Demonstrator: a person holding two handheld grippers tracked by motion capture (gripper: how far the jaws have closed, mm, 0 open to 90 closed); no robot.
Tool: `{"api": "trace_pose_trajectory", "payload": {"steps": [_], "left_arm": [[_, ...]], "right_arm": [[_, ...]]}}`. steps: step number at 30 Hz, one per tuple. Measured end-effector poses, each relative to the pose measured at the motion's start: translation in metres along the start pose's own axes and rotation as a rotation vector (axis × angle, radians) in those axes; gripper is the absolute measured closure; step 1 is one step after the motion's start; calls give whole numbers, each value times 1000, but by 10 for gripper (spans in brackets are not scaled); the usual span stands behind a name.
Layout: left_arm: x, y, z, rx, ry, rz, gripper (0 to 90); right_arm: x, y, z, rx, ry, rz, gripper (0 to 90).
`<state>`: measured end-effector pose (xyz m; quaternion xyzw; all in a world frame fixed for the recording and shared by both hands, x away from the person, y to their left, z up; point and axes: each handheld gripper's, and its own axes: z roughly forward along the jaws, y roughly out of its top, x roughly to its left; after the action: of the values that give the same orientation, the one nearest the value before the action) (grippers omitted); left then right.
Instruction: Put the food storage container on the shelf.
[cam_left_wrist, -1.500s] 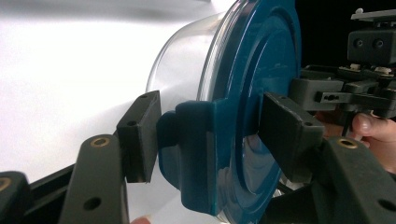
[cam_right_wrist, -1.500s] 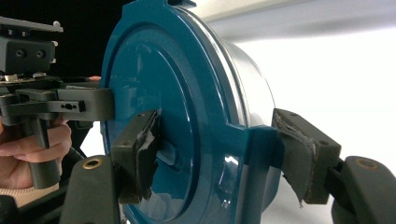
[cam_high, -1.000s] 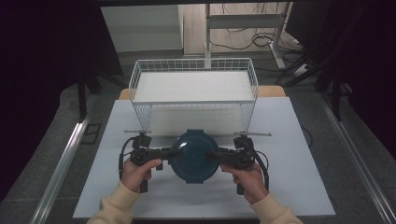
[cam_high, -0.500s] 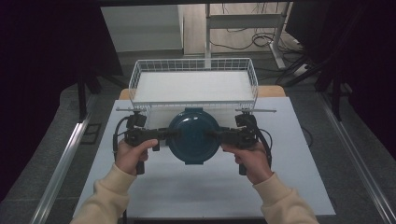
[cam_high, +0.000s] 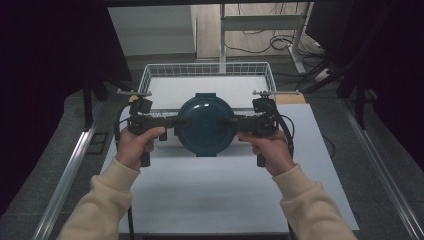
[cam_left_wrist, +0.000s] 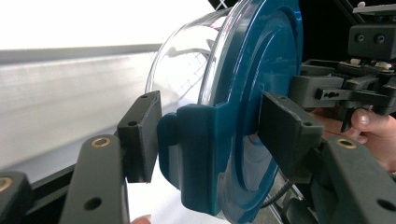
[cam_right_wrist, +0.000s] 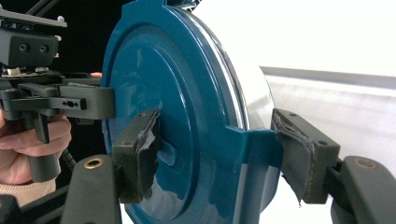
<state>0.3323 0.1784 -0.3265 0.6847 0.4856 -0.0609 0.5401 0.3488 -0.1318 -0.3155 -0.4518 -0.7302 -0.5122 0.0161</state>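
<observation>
Near edge: bare white worktop (cam_high: 215, 200) lies open in front of both hands.
Left tool (cam_high: 172, 121): black jaws clamped on the left latch tab of the container (cam_high: 205, 124).
Right tool (cam_high: 229, 121): jaws clamped on its opposite tab.
Container: round, clear-walled, glossy teal lid, held between the tools above the worktop.
Beyond: white wire basket (cam_high: 150, 75), its front rim just behind the container.

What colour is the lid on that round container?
Dark teal-blue lid, clearest in the right gripper view.
</observation>
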Motion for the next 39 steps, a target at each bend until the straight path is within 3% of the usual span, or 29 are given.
{"api": "trace_pose_trajectory", "payload": {"steps": [13, 21, 27, 39], "left_arm": [[-14, 38, -6, -23, 11, 35, 410], [-13, 61, -6, -27, 12, 38, 410], [1, 77, 5, -20, 3, 14, 410], [42, 104, 37, 0, 0, -67, 408]], "right_arm": [[4, 39, -8, -24, 12, -22, 350], [2, 61, -7, -34, 17, -41, 350], [-9, 79, 1, -21, 9, -43, 350], [-49, 106, 33, 13, 5, 13, 350]]}}
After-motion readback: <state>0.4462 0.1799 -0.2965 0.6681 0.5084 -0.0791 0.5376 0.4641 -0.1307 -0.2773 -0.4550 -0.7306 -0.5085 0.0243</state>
